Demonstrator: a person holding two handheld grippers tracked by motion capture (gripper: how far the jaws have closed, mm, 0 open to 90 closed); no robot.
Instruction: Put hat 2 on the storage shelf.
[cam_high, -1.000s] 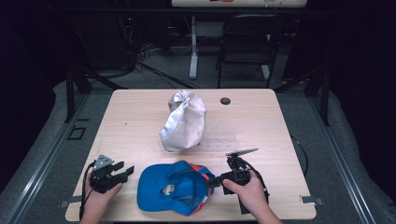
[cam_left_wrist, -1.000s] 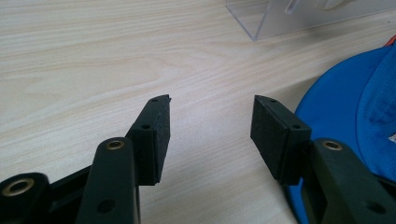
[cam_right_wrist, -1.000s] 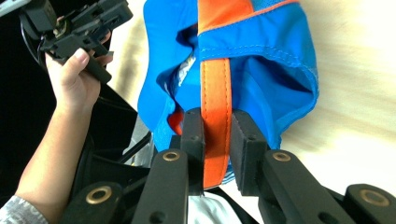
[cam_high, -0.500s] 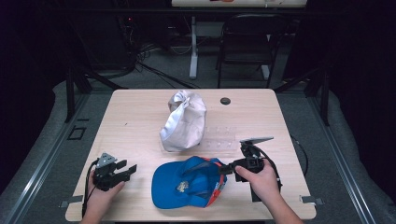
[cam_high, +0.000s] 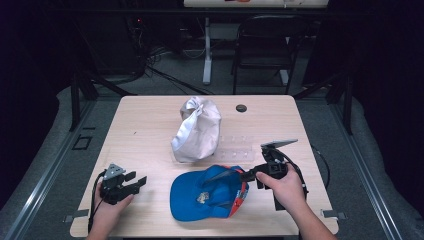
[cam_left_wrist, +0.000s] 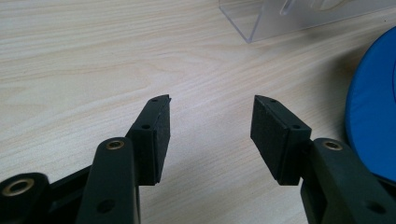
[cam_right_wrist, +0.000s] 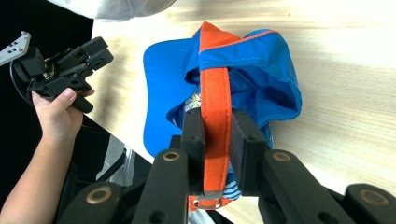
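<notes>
Right gripper (cam_right_wrist: 217, 154) has its jaws pinched on the orange strap (cam_right_wrist: 215, 100) at the back of the blue cap (cam_high: 207, 195), probably to lift or drag it across the counter (cam_high: 150, 125) near the front edge. Right hand (cam_high: 285, 187) reaches in level from the cap's right, raising that side slightly. Left gripper (cam_left_wrist: 210, 126) rests low at front left, jaws wide and empty, pointing toward the cap.

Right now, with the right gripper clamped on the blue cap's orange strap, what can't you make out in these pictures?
- Blue cap: front emblem too small to read in the high view.
- Orange strap: its buckle end is hidden by the right gripper in the right gripper view.
- Clear plastic stand: cut off by the top edge in the left gripper view.
- White cap: crumpled, its brim hidden.
</notes>
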